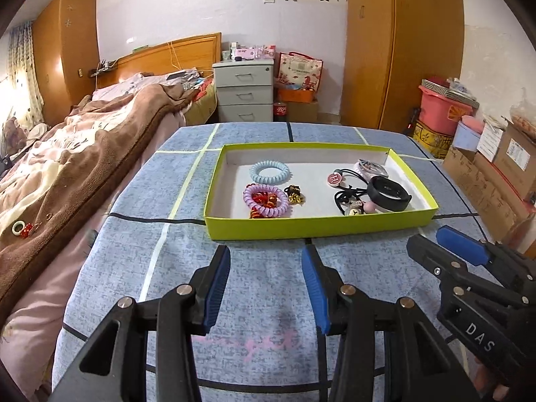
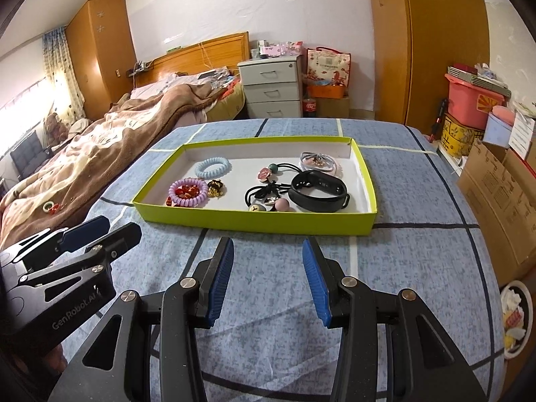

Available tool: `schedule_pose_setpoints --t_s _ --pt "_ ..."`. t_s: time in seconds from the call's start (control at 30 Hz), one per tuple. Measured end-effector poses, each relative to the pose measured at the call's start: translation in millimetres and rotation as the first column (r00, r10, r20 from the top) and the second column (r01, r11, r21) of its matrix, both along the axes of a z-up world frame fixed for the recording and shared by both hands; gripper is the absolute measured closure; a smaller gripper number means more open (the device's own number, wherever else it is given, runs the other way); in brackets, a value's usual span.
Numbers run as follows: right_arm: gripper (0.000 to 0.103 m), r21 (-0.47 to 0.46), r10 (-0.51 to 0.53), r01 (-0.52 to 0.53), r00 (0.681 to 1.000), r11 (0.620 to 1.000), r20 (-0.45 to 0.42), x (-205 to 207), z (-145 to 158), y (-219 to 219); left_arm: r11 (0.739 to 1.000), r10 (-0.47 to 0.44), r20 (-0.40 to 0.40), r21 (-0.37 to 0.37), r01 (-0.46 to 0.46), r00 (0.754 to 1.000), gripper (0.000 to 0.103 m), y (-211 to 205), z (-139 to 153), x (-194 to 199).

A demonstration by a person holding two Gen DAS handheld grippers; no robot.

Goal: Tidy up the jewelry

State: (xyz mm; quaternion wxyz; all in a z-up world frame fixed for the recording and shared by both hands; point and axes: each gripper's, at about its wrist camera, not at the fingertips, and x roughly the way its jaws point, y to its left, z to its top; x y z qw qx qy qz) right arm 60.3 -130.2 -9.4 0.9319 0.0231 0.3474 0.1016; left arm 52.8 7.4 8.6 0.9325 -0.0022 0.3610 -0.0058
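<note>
Right gripper [image 1: 469, 261] body: "DAS" was printed in white.
Left gripper [image 2: 100, 231] body: "GenRobot.AI" was printed.
Round charm [image 1: 334, 178] inside green tray [image 1: 315, 226]: letter "H".

Both grippers are held low and level, side by side, pointing the same way. The left gripper [image 1: 266, 268] has its jaws spread wide, the two blue ribbed pads [image 1: 217, 288] facing each other across a clear gap with nothing between them. The right gripper [image 2: 268, 263] is posed the same: jaws well apart, blue pads [image 2: 316, 283] empty. Seen from the left wrist, the right gripper [image 1: 435, 244] sits just beside it, slightly angled inward, a bit of the person's fingers showing under its black body. From the right wrist, the left gripper [image 2: 114, 227] shows likewise at the near left.
</note>
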Motion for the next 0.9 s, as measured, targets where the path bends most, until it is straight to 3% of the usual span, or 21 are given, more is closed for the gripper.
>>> schedule_pose_setpoints --t_s 0.9 --pt "0.059 0.006 -0.007 0.007 1.0 1.0 0.003 -10.8 2.1 0.4 1.0 0.006 0.007 -0.029 -0.006 1.0 0.057 2.7 2.6 -8.7"
